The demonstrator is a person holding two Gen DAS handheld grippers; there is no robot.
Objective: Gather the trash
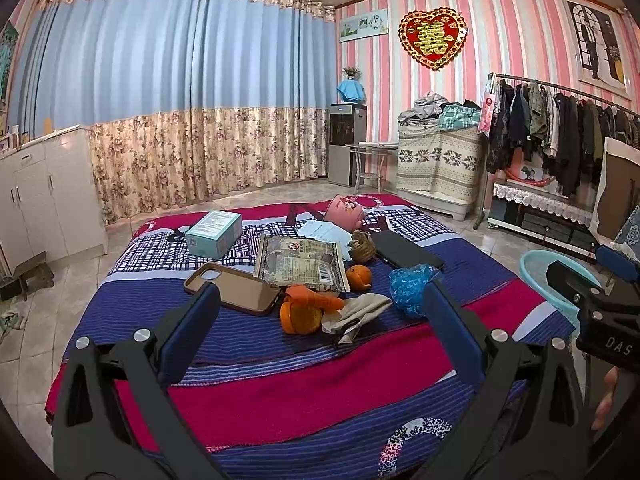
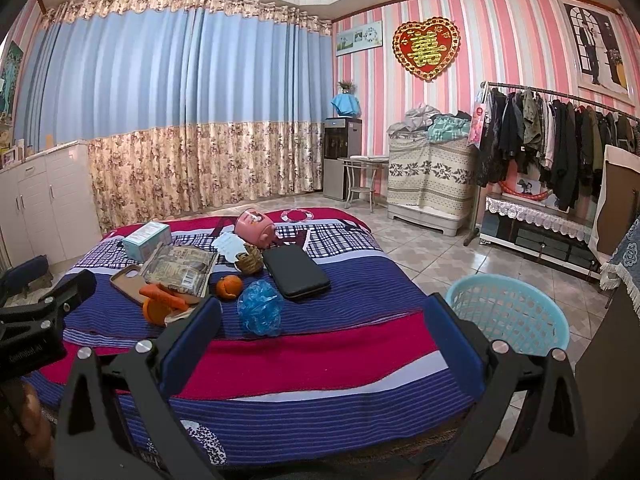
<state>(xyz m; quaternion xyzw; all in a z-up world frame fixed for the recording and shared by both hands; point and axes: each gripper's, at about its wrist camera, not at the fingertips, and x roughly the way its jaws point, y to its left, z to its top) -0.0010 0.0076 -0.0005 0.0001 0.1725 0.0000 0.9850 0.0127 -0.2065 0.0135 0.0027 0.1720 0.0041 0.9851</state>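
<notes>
Trash lies on a striped bedspread (image 1: 320, 392): orange peel (image 1: 300, 314), a crumpled tissue (image 1: 358, 310), a blue plastic bag (image 1: 412, 284) and a flattened snack wrapper (image 1: 300, 264). My left gripper (image 1: 320, 294) hovers open just short of the peel and tissue, holding nothing. My right gripper (image 2: 324, 306) is open and empty over the bed's near right part, with the blue bag (image 2: 260, 308) ahead to its left and the peel (image 2: 160, 306) further left. A light blue plastic basket (image 2: 508, 312) stands on the floor beside the bed's right edge.
Also on the bed: a brown phone case (image 1: 236, 288), a teal box (image 1: 214, 234), a whole orange (image 1: 359, 276), a black case (image 1: 404, 250), a small woven basket (image 1: 362, 246), a pink cup (image 1: 346, 210). A clothes rack (image 2: 560, 152) and white cabinets (image 1: 44, 200) line the walls.
</notes>
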